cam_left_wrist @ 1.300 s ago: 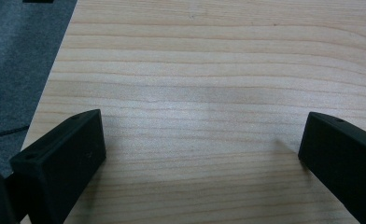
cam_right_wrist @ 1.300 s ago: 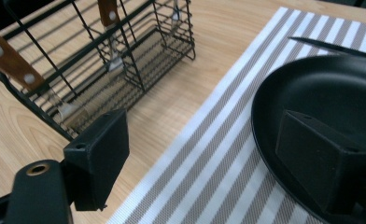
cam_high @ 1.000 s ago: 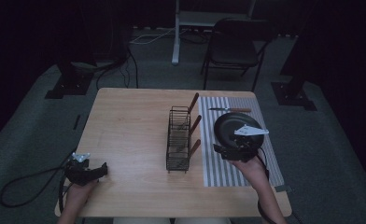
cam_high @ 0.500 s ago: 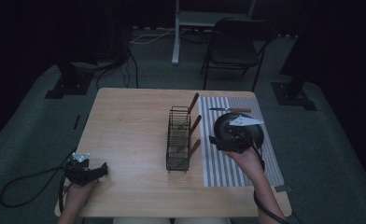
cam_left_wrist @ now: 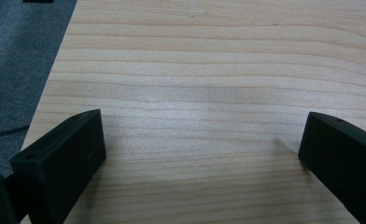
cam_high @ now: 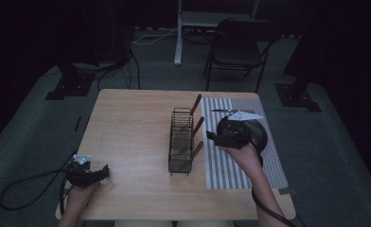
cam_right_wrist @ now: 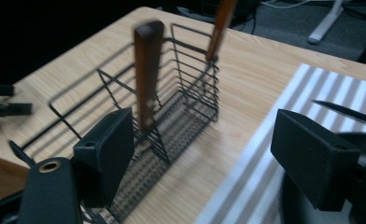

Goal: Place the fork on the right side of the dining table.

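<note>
A black wire rack (cam_high: 181, 142) stands mid-table with three wooden-handled utensils leaning in it; in the right gripper view the rack (cam_right_wrist: 181, 107) and one blurred handle (cam_right_wrist: 147, 70) lie just ahead. My right gripper (cam_high: 212, 137) hovers over the striped mat (cam_high: 231, 177), right of the rack. Its jaws (cam_right_wrist: 204, 135) are open with nothing gripped, and they have just been closing a little. My left gripper (cam_high: 103, 171) rests at the table's near left corner. It stands open (cam_left_wrist: 204, 135) over bare wood.
A knife (cam_high: 219, 111) lies across the far end of the mat, its blade (cam_right_wrist: 344, 109) showing in the right gripper view. A dark round object (cam_high: 257, 135) sits on the mat under my right hand. A chair (cam_high: 238, 47) stands beyond the table.
My right gripper has risen and moved toward the far side of the table and slightly toward the rack. The left gripper has stayed put.
</note>
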`<state>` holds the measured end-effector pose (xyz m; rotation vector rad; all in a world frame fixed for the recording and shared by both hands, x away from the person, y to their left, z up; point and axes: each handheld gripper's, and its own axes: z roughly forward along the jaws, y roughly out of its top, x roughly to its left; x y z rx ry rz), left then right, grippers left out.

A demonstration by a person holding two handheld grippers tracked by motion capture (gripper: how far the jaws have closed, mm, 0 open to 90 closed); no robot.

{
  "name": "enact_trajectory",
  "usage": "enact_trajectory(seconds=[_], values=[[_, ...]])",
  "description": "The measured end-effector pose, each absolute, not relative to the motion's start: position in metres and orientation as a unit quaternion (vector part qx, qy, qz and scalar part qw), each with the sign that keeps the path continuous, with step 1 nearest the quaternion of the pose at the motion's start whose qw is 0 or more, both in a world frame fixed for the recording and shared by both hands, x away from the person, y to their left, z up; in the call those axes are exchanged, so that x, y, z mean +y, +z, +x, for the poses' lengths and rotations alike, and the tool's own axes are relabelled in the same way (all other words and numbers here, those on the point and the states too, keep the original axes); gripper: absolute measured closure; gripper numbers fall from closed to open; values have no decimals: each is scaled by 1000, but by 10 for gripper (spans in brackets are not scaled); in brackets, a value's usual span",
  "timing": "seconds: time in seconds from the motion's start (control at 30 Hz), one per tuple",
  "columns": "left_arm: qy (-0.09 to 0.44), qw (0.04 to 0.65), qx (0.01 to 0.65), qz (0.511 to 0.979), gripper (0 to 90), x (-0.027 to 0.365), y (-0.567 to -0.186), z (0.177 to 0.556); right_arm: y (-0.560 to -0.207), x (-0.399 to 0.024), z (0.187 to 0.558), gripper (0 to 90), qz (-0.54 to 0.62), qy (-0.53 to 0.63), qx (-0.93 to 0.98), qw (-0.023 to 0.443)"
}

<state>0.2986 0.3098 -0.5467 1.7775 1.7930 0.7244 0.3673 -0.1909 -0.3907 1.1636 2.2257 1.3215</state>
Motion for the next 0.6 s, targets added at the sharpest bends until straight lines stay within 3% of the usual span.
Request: enact_trajectory(seconds=[0.6], values=[[267, 255, 660, 654, 8, 310, -547, 299, -377, -156, 378, 283, 424, 454, 769, 151]])
